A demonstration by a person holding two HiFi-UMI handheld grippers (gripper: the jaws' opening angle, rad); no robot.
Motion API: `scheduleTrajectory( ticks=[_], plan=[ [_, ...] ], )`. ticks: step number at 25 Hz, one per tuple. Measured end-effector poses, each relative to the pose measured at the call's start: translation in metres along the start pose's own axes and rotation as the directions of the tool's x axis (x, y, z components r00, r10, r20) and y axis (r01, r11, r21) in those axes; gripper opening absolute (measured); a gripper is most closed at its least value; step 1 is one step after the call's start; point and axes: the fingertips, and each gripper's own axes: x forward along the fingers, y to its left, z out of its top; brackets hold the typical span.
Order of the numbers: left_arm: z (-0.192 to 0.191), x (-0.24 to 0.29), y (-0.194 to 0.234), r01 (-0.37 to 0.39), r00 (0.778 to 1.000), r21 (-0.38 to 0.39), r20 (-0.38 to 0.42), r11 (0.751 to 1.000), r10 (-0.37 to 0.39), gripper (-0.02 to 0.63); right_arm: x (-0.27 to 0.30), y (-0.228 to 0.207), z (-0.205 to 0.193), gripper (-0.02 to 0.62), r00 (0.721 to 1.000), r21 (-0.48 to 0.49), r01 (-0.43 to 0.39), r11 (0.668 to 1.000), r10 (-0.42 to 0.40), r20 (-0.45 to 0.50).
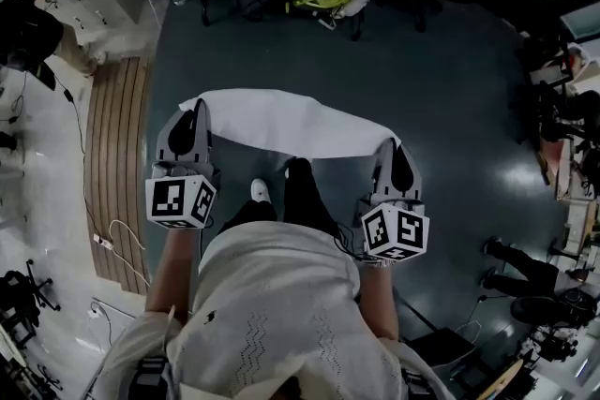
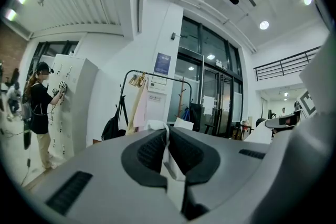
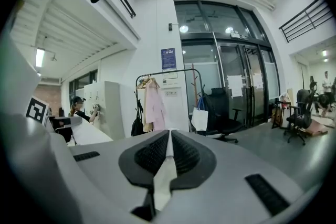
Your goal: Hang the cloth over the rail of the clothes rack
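A white cloth [image 1: 281, 125] is stretched between my two grippers above the dark floor in the head view. My left gripper [image 1: 194, 108] is shut on its left end, and a fold of the cloth [image 2: 169, 157] shows pinched between the black pads. My right gripper [image 1: 392, 148] is shut on the right end, with a white strip of cloth [image 3: 167, 170] between its pads. The clothes rack [image 3: 167, 96] stands ahead by the glass doors, its rail [image 3: 170, 72] carrying a pink garment. In the left gripper view the rack [image 2: 155, 99] is also ahead.
A person [image 2: 39, 107] stands at white lockers to the left. A black office chair [image 3: 223, 113] and a white bag [image 3: 199, 119] sit right of the rack. Wooden decking [image 1: 117, 164] lies at my left, more chairs and desks at the right.
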Motion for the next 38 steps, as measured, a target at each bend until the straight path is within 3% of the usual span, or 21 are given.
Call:
scheduleTrajectory(
  ticks=[7,15,22,29,38],
  plan=[
    [0.009,0.065,0.006,-0.026,1.0,0.04,-0.001,0.999,0.026,0.018,0.081,-0.016,0.017,0.021,0.999,0.013,-0.044,0.999,0.044,0.02],
    [0.031,0.194,0.003,-0.09,0.996,0.101,0.0,0.991,0.091,0.018,0.219,-0.073,0.049,0.021,0.993,0.053,-0.112,0.992,0.109,0.047],
    [0.058,0.282,-0.003,-0.14,0.99,0.101,0.046,0.985,0.136,0.018,0.316,-0.108,0.101,0.021,0.979,-0.013,-0.185,0.983,0.185,0.083],
    [0.047,0.343,0.015,-0.162,0.987,0.069,0.012,0.984,0.162,0.018,0.379,-0.126,0.093,0.021,0.985,0.011,-0.171,0.985,0.171,0.016],
    [0.052,0.474,0.055,-0.094,0.996,0.075,-0.001,0.993,0.094,0.018,0.489,-0.132,0.114,0.021,0.995,-0.014,-0.101,0.995,0.101,-0.001]
  ],
)
